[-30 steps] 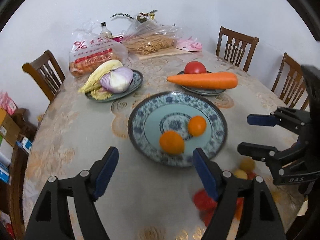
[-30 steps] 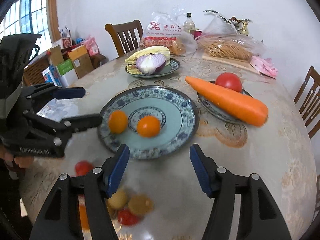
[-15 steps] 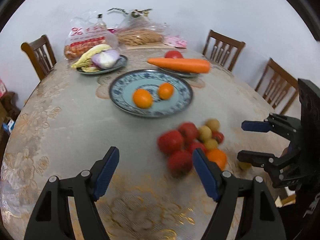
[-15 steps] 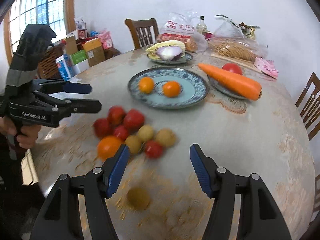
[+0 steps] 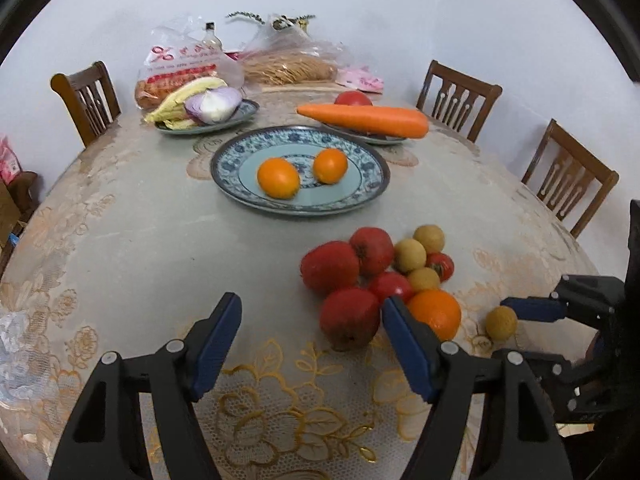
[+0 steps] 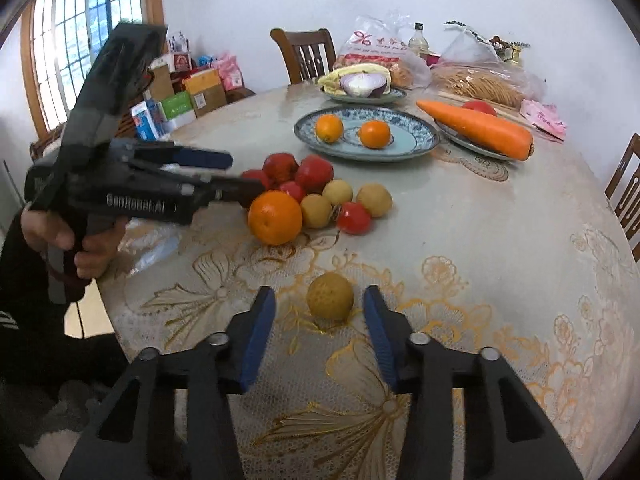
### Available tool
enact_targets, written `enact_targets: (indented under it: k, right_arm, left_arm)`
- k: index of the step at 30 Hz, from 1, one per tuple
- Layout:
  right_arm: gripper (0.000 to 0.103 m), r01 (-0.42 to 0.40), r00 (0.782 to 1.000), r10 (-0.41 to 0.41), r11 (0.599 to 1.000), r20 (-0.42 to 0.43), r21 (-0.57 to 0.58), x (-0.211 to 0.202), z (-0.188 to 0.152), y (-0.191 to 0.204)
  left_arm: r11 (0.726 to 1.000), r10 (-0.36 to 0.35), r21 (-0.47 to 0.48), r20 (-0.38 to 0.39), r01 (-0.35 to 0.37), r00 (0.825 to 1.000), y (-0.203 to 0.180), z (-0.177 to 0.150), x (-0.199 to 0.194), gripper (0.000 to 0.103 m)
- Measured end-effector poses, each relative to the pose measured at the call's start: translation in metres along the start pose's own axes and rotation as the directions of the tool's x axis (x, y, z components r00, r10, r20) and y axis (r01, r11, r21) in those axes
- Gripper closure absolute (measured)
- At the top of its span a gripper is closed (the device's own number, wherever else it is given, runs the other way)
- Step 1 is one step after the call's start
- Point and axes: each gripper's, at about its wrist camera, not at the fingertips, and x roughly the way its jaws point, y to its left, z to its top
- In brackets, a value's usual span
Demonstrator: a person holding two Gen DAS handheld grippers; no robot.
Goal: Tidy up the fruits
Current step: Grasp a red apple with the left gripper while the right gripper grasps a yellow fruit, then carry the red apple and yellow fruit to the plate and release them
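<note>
A pile of fruit (image 5: 376,276) lies on the tablecloth: red apples, small red tomatoes, yellow-brown longans and one orange (image 5: 435,313). The pile also shows in the right wrist view (image 6: 312,196). A lone longan (image 6: 330,296) lies apart, between the fingers of my open right gripper (image 6: 320,312), untouched; it also shows in the left wrist view (image 5: 501,322). My left gripper (image 5: 312,332) is open and empty, just before the pile. A blue patterned plate (image 5: 360,188) holds two oranges (image 5: 278,178).
A plate with a carrot (image 5: 364,120) and a tomato stands behind the blue plate. A plate with onion and cabbage (image 5: 204,108) stands at the back left, food bags behind it. Wooden chairs (image 5: 568,176) ring the table. Boxes (image 6: 176,100) stand by the window.
Both grippers have pulled back from the blue plate toward the table's near edge. The fruit pile has come into full view, and the right gripper's fingers now flank the lone longan.
</note>
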Motion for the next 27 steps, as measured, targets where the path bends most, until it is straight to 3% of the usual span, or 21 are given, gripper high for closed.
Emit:
enact_targets:
  k: [3,5,9,11,27]
  right_arm:
    - [0.069,0.000,1.000,0.000,1.000,0.003,-0.002,-0.001,0.001,0.001]
    - [0.073,0.015,1.000,-0.015,1.000,0.000,-0.008,0.001,0.001,0.002]
    - [0.077,0.035,0.999,-0.035,0.999,-0.003,-0.009,0.002,0.002,0.003]
    - [0.077,0.041,0.999,-0.041,0.999,-0.002,-0.012,0.003,0.002,0.003]
    - [0.077,0.020,1.000,-0.020,1.000,0.016,0.001,0.000,0.005,0.003]
  left_arm:
    - [1.000,-0.026,-0.004,0.001,0.026,1.000,0.000,-0.001,0.000,0.039]
    - [0.998,-0.058,-0.016,0.013,0.059,0.998,0.000,-0.002,-0.001,0.055]
    - [0.997,-0.074,-0.008,0.016,0.074,0.997,-0.005,-0.003,-0.002,0.062]
    - [0.997,-0.072,0.000,-0.009,0.072,0.997,-0.008,-0.003,0.003,0.070]
    - [0.993,-0.102,0.067,0.027,0.100,0.994,-0.015,-0.006,-0.006,0.070]
